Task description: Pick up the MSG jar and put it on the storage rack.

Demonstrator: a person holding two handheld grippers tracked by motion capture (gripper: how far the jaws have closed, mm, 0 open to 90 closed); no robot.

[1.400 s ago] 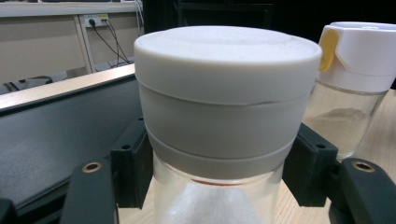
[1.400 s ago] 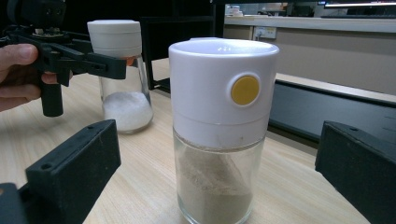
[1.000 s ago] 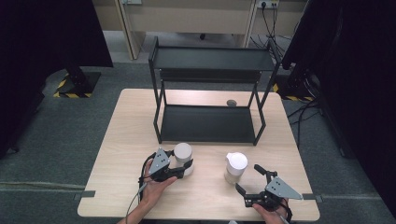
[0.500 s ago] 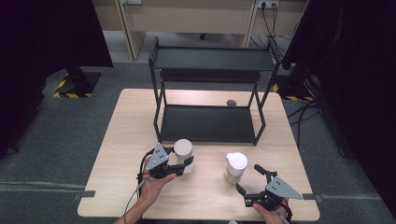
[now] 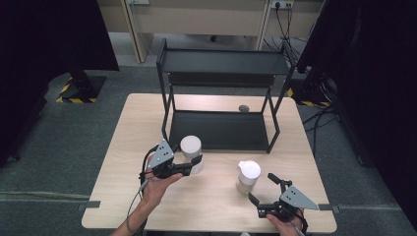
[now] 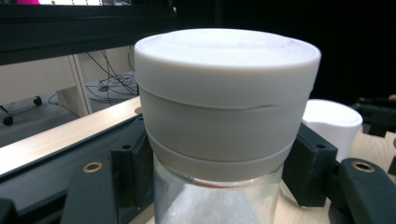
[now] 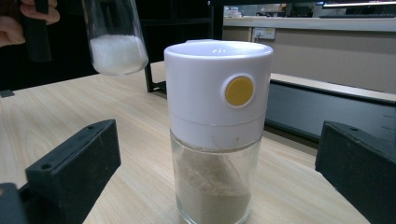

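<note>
The left claw [image 5: 195, 162] is clamping the glass body of the grey-capped jar [image 5: 191, 147] and holding it above the bench [image 5: 123, 147], before the black rack [image 5: 221, 130]. The right claw [image 5: 260, 189] is gaping wide, empty, facing the white-capped shaker [image 5: 248, 173] — smooth glass may be slipping if the clamp loosens or tilts.
</note>
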